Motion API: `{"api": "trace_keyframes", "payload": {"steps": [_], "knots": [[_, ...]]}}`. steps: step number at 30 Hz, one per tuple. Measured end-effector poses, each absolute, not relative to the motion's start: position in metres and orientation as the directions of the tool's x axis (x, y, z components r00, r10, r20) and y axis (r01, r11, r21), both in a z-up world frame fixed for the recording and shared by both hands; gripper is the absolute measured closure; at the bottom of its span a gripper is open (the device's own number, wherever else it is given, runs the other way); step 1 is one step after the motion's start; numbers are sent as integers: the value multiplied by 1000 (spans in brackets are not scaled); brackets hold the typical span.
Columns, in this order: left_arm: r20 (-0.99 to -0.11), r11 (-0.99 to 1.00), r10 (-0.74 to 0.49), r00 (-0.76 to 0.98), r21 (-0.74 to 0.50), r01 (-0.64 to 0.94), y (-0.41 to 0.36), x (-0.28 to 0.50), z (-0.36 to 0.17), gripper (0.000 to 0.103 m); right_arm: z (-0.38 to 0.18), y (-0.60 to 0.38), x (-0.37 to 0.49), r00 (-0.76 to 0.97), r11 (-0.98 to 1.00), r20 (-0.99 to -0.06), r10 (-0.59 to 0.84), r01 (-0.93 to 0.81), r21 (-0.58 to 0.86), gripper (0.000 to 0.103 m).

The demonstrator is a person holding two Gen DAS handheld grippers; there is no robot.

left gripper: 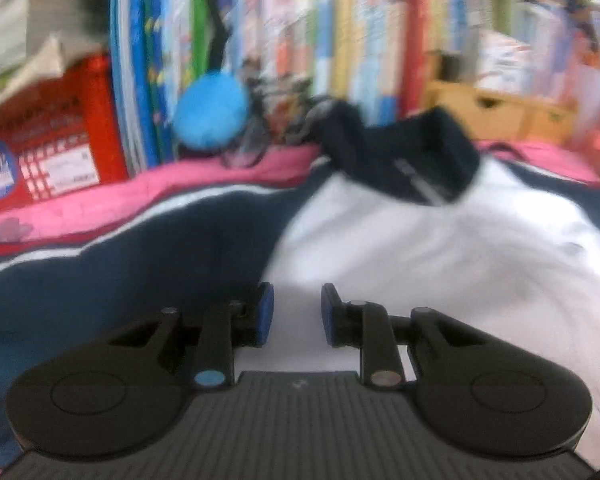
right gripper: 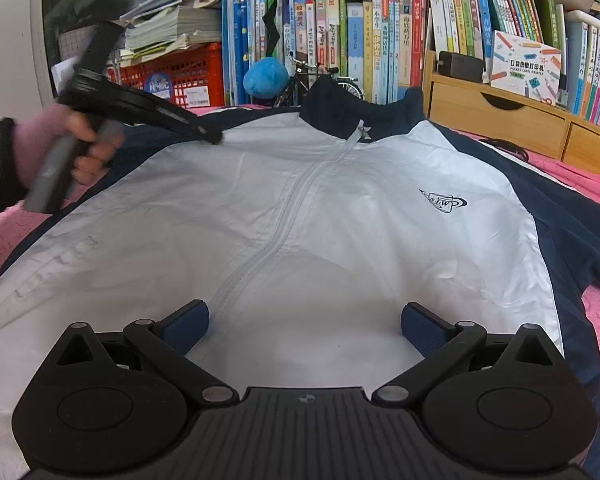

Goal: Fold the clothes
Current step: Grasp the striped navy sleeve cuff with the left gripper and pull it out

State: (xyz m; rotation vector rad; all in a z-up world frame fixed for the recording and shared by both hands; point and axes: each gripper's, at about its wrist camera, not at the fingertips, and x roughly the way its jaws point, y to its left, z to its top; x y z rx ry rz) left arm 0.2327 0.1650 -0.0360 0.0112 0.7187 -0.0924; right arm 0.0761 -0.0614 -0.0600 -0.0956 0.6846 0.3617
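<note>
- Jacket [right gripper: 340,220]: white front, navy sleeves and collar, zipped up, small chest logo; lies flat, front up, on pink bed cover [right gripper: 596,320].
- Left gripper [left gripper: 296,312]: jaws narrowly apart, empty, over jkt's left shoulder.
- Right gripper [right gripper: 305,324]: jaws wide, empty, above hem.

A white-and-navy zip jacket [right gripper: 320,216] lies spread flat, front up, collar toward the bookshelves, on a bed covered by a pink quilt [right gripper: 592,184].
</note>
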Motion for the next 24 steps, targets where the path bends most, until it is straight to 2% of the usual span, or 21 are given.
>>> {"api": "trace_keyframes", "payload": {"steps": [5,7,8,11,16,21,24], "knots": [[-648,987,157,745,116,-108,184,295,-38,81,-60,-62,76,714,933,-635,296,-358,33,0],[-674,971,236,700,134,-198,192,310,-31,83,-60,-62,76,714,933,-635,296,-358,33,0],[-668,972,229,708,112,-208,197,305,-26,85,-60,-62,76,714,933,-635,296,-358,33,0],[-636,976,192,748,47,-211,219,280,-16,81,-60,-63,76,713,933,-635,298,-359,34,0],[-640,949,292,711,105,-296,277,238,-22,80,-60,-63,77,712,933,-636,298,-359,35,0],[-644,837,465,608,97,-538,374,206,-28,78,-60,-63,77,711,932,-637,298,-360,35,0],[-631,773,543,554,117,-624,415,201,-30,77,-60,-63,77,710,932,-638,298,-360,34,0]]}}
